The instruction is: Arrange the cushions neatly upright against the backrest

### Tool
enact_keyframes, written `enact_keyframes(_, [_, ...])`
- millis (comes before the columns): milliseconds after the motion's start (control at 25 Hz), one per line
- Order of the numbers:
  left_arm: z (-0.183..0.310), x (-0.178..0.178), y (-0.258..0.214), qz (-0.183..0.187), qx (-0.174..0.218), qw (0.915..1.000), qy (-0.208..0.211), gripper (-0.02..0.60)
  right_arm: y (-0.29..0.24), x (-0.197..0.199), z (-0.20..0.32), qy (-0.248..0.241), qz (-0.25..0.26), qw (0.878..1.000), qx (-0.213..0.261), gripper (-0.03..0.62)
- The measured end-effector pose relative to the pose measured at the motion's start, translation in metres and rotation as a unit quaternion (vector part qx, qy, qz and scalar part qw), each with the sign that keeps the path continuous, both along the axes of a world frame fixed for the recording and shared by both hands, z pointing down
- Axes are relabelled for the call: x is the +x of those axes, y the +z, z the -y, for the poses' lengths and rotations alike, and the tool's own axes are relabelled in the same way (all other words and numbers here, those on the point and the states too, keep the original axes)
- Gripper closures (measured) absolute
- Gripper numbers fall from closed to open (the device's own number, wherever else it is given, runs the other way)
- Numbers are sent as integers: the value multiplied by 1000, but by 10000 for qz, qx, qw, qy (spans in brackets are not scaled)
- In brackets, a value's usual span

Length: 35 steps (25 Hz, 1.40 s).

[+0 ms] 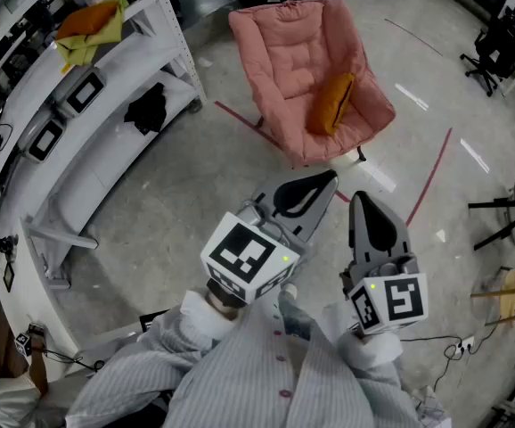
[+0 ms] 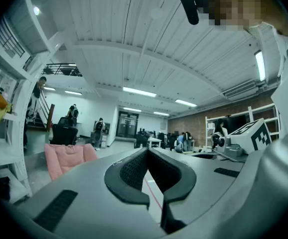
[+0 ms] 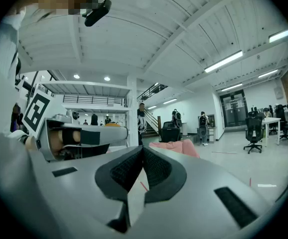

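A pink padded chair (image 1: 289, 52) stands on the grey floor ahead of me. One orange cushion (image 1: 331, 102) leans on edge against its right side, low on the seat. My left gripper (image 1: 322, 183) and my right gripper (image 1: 363, 201) are held side by side close to my body, well short of the chair, both shut with nothing in them. In the left gripper view the pink chair (image 2: 67, 158) shows small at the left, past the shut left gripper (image 2: 147, 151). The right gripper view has the pink chair (image 3: 176, 147) just beyond the shut right gripper (image 3: 143, 149).
A white shelving unit (image 1: 79, 123) runs along the left, with a yellow and orange cloth (image 1: 93, 27) and a black item (image 1: 147, 107) on it. Red tape lines (image 1: 431, 178) mark the floor. Black office chairs (image 1: 498, 56) and a stool (image 1: 507, 221) stand at the right.
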<state>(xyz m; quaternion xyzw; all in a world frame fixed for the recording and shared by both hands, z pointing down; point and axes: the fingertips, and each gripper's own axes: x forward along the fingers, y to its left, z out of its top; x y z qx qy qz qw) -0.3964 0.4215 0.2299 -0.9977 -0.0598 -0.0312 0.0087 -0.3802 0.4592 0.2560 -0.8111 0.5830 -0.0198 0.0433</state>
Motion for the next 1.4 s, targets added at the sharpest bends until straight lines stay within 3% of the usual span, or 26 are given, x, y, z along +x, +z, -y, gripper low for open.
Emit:
enact_keyframes(880, [-21, 13, 14, 63, 28, 9999, -114, 572, 11, 18, -27, -34, 73, 9999, 72, 582])
enact_keyframes(1160, [8, 47, 17, 74, 18, 10000, -20, 572, 14, 50, 4, 35, 88, 9999, 60, 580])
enact_keyframes(1400, [58, 106, 17, 47, 28, 10000, 76, 572, 13, 107, 54, 114, 62, 9999, 33, 581])
